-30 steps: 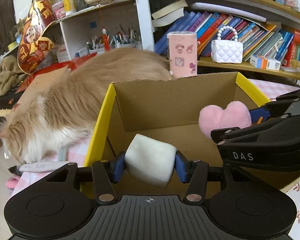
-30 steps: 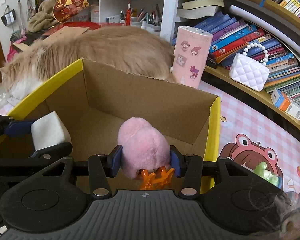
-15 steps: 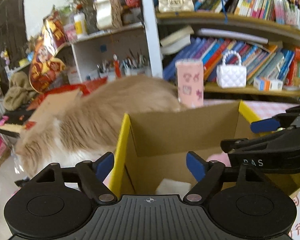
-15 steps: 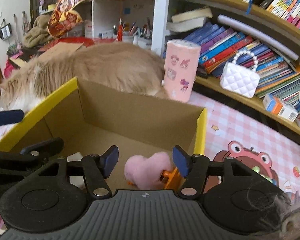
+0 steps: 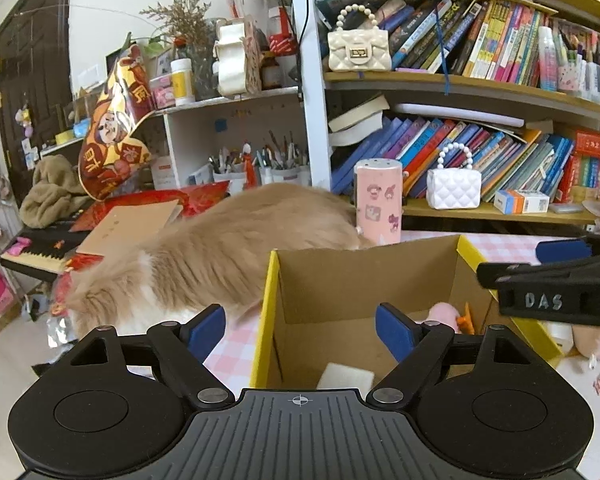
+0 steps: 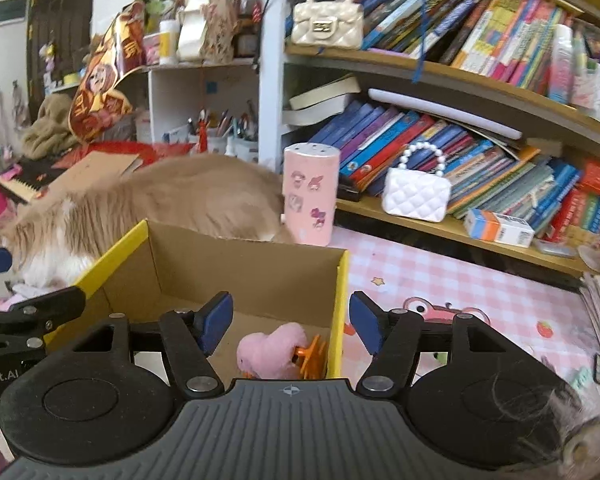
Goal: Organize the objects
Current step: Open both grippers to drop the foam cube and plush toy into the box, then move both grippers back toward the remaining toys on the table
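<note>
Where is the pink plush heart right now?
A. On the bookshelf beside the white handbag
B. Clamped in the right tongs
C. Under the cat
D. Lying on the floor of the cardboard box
D: the pink plush heart lies loose on the floor of the cardboard box, touching neither pair of tongs.

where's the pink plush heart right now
The pink heart lies on the floor of the cardboard box, in the right wrist view against the box's right yellow wall, with orange clips beside it.
</note>
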